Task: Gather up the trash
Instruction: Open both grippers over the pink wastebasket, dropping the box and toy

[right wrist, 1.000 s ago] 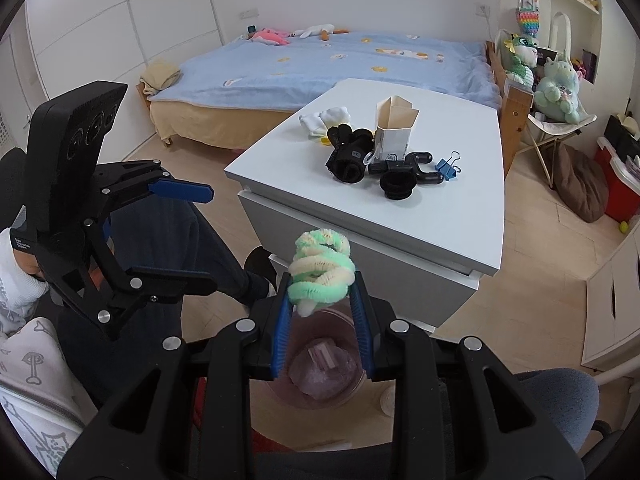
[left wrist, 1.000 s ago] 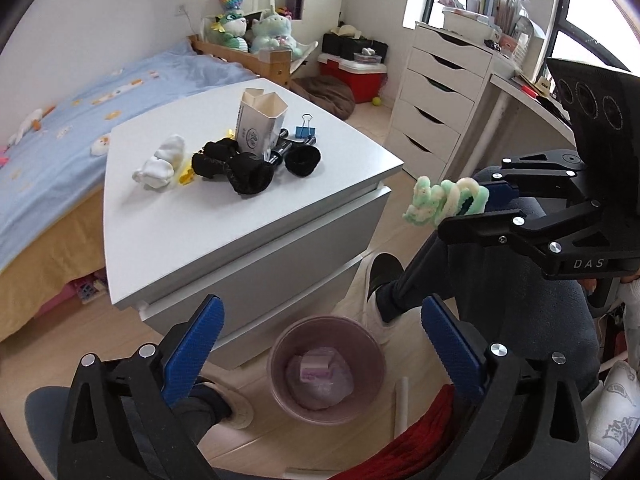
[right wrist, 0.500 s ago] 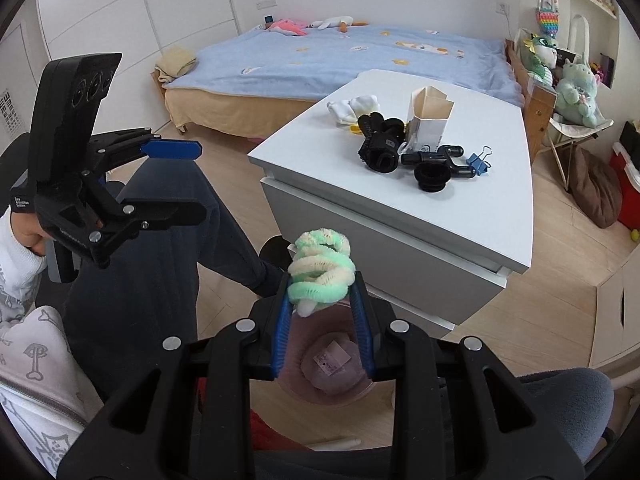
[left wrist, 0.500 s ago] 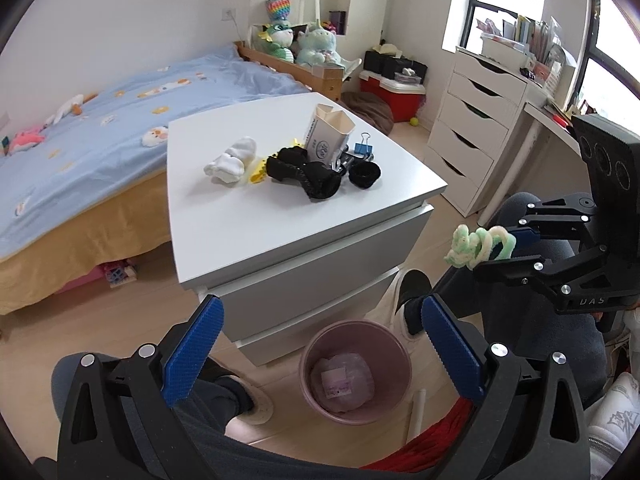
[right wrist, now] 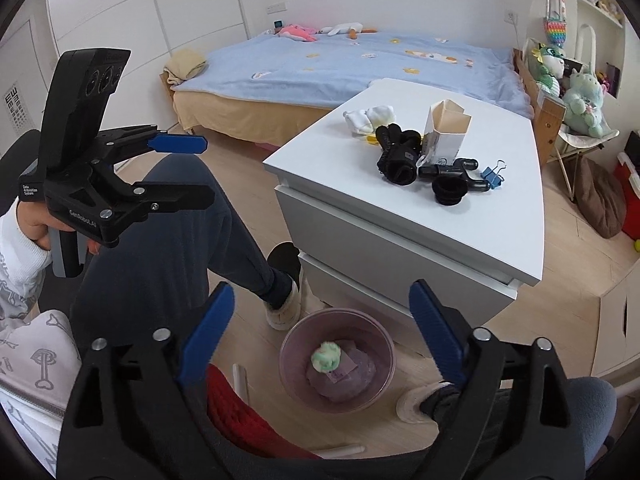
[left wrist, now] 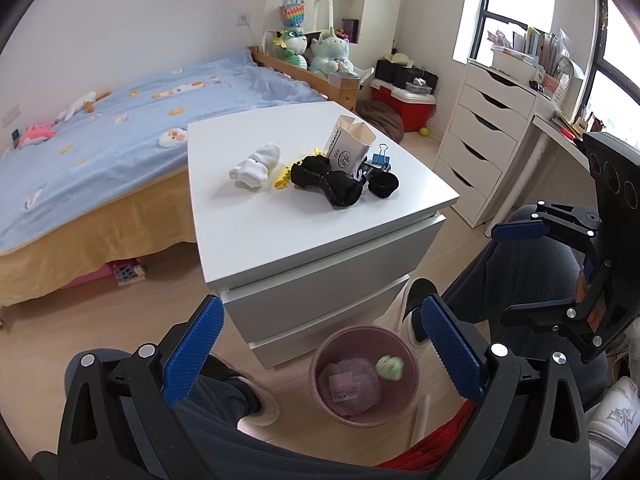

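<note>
A pink trash bin (left wrist: 408, 394) (right wrist: 382, 350) stands on the floor in front of the white drawer unit (left wrist: 280, 232) (right wrist: 500, 216). A green fuzzy scrap (left wrist: 389, 367) (right wrist: 327, 356) lies inside the bin on crumpled pink paper. My right gripper (right wrist: 320, 328) is open and empty above the bin; it also shows in the left wrist view (left wrist: 532, 268). My left gripper (left wrist: 320, 340) is open and empty, held left of the bin, and shows in the right wrist view (right wrist: 188, 172). On the unit lie a paper carton (left wrist: 350, 146), black items (left wrist: 332, 184), white socks (left wrist: 254, 166) and a blue binder clip (left wrist: 380, 158).
A bed with a blue cover (left wrist: 120, 120) stands behind the unit. A white chest of drawers (left wrist: 484, 136) and a desk are at the right. The person's legs (right wrist: 180, 216) and slippered feet (right wrist: 286, 304) flank the bin. A red cloth (right wrist: 240, 412) lies near it.
My right gripper has opened and let go of the green fuzzy scrap, which has dropped into the bin. Both grippers have drawn back a little from the unit.
</note>
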A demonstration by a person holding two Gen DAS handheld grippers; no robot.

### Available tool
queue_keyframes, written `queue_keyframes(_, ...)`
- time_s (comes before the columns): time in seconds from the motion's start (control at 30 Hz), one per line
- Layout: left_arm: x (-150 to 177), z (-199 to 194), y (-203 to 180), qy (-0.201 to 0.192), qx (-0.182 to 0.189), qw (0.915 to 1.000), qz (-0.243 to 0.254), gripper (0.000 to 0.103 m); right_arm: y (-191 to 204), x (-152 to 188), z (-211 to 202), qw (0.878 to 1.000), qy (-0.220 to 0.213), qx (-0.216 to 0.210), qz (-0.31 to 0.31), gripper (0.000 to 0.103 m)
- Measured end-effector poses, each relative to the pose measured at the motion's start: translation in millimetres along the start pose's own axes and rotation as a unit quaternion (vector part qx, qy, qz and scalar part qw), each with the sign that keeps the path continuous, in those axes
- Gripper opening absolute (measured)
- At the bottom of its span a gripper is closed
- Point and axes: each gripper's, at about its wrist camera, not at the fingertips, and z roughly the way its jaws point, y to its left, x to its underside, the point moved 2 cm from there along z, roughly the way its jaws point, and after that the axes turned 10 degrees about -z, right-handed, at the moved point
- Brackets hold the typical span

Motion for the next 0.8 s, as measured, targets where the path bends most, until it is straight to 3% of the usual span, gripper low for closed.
queue_keyframes(0.4,-1.8,3.1,-4.3,0.002,0.006,1.0000,0.003,0.095,-20.7,-0.7,0.4,0.999,0.009,0.027,0.045,0.098)
queue_keyframes(0.8,-27.8,7.6,0.6,-0.018,-0.004,0.9998,0.011,0.095,-53.5,-21.7,-11.2,0.996,-0.018,0.057,0.071,0.098)
